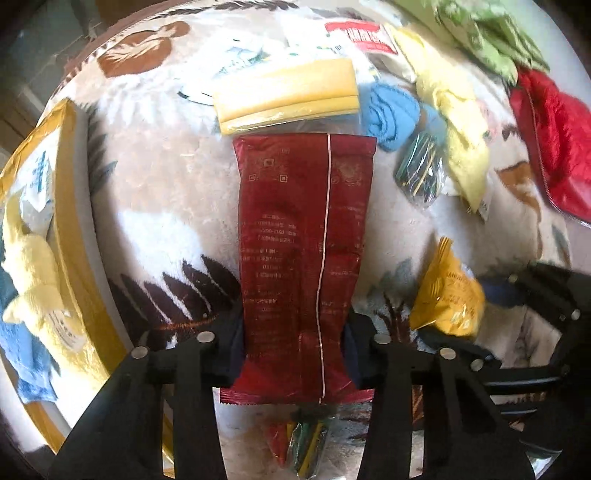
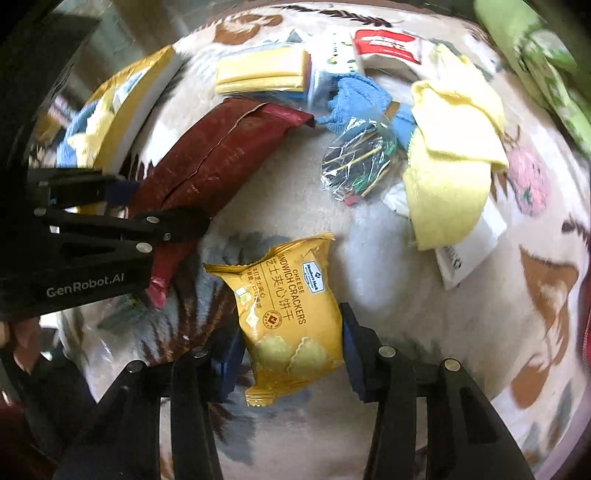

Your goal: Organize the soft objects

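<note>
Dark red foil packet (image 1: 303, 266) sits lengthwise between my left tongs (image 1: 293, 350), pads pinching its lower end from both sides, so clenched on it; the far end reaches toward a clear bag of yellow sponges (image 1: 286, 94). Yellow cheese cracker packet (image 2: 291, 325) is between my right tongs (image 2: 291, 356), both pads touching its sides, so grasping it, printed face up. Both packets lie on a fuzzy cream blanket (image 1: 159, 192) with brown feather and leaf print; can't tell what's under it. From the right wrist view my left tongs (image 2: 147, 206) come in from the left edge, clamped on the red packet (image 2: 207, 162), which is just beside the cracker packet. Beyond them: blue cloth (image 2: 354, 99), clear bag of coloured sticks (image 2: 356, 166), folded yellow towel (image 2: 448, 173) with a white tag, red-and-white pack (image 2: 388, 46) at the far edge. Left side of the left wrist view has a yellow-rimmed box (image 1: 74, 236) holding yellow and blue cloths. Red plush item (image 1: 554, 140) and green patterned fabric (image 1: 491, 33) are far right. Small bag of coloured pieces (image 1: 299, 446) lies just under the red packet's near end. Edges blurred.
</note>
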A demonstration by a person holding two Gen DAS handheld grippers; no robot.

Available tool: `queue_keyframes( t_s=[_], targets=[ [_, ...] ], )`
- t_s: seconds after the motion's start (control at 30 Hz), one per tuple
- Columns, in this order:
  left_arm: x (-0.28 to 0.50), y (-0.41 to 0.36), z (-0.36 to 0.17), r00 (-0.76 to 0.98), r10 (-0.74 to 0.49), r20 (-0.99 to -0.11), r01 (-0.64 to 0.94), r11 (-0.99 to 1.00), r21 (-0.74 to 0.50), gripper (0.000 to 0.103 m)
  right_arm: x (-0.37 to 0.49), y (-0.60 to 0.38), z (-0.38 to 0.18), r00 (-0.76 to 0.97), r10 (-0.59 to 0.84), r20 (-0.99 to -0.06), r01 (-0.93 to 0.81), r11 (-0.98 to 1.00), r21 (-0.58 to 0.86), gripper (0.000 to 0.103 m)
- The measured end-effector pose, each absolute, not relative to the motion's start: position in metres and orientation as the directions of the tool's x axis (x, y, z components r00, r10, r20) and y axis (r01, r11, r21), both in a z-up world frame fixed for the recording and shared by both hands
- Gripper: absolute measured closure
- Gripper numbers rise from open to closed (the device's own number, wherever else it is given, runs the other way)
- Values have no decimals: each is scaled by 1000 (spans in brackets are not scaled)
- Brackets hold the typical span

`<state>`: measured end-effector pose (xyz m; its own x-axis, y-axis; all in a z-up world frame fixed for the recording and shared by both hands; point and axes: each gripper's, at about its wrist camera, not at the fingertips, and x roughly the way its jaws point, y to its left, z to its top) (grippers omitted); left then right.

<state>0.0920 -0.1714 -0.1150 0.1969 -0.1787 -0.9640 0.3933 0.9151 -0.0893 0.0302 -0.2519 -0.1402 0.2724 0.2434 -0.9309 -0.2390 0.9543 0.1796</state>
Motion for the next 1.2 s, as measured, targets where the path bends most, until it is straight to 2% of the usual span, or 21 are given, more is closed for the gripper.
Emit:
queue_keyframes(
  t_s=[0.23, 0.6, 1.2],
  targets=[
    [76, -155, -106, 244, -197, -949, 371, 924, -97, 65, 25, -281, -139, 309, 286, -907, -144, 957, 253, 56],
    [51, -125, -67, 281, -275, -920, 360, 918, -165, 65, 1, -276, -90, 378, 344, -860, -93, 938, 334, 56],
    [31, -94, -33, 401, -242, -884, 311, 943, -117, 65, 13, -230, -73, 422, 367, -829, -127, 929, 346, 56]
  ],
)
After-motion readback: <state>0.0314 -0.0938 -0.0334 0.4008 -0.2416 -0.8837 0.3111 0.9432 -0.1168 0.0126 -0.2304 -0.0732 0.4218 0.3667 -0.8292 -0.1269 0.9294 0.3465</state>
